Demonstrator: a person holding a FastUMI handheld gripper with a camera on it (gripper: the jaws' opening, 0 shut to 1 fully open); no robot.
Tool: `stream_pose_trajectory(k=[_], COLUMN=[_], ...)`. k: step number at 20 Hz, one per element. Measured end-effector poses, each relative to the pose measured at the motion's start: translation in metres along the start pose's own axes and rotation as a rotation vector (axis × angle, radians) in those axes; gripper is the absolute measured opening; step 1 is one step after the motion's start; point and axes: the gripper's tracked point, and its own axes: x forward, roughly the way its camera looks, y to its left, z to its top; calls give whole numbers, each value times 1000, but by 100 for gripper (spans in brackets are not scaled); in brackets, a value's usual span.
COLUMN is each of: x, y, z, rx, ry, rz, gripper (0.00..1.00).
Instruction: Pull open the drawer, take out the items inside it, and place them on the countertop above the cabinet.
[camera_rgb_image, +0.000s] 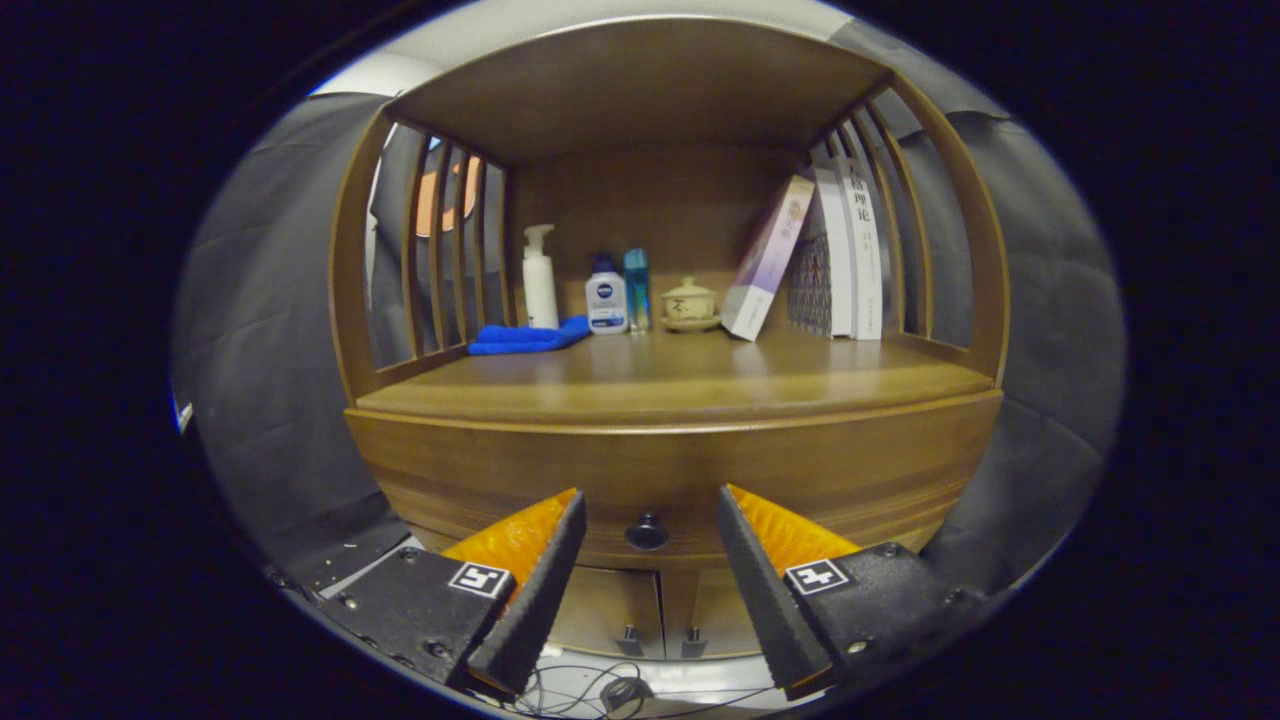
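1. Jaws stand wide apart and grip nothing; the gripper (650, 520) is lined up on the front of the cabinet, with open air between its two fingers.
2. Between the fingers and just beyond their tips, at twelve o'clock from the gap, sits the small round dark knob (647, 531) of the brown wooden drawer (690, 470). The drawer front is flush with the cabinet, so it looks closed and its contents are hidden.
3. My reading is that the pull has not begun: the fingers are near the knob but not touching it.
4. Handling: the knob looks hard, smooth and small, so it may slip. I would close squarely on it from both sides, near its stem, and pull straight back. A wooden drawer of this width is probably stiff and fairly heavy, and may stick if drawn at an angle.
5. Below the drawer, at six o'clock, are two lower cabinet doors (610, 605) with small handles.
6. Above the drawer, the polished wooden worktop (680, 385) has plenty of bare space at its front for the items.
7. At its back, from ten o'clock to two o'clock, stand a folded blue cloth (527, 337), a white pump bottle (540, 280), a white bottle with a blue cap (606, 297), a slim blue bottle (637, 288), a small lidded ceramic cup (689, 303) and a row of leaning books (820, 260).
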Motion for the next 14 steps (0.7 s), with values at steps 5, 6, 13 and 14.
stream_pose_trajectory(k=[5, 6, 13, 14], x=[19, 22, 36, 38], y=[1, 2, 6, 5], z=[-15, -17, -28, -28], rx=[-22, -27, -8, 0], ry=[19, 22, 36, 30], rz=[-17, -17, -68, -79], gripper=[70, 67, 41, 36])
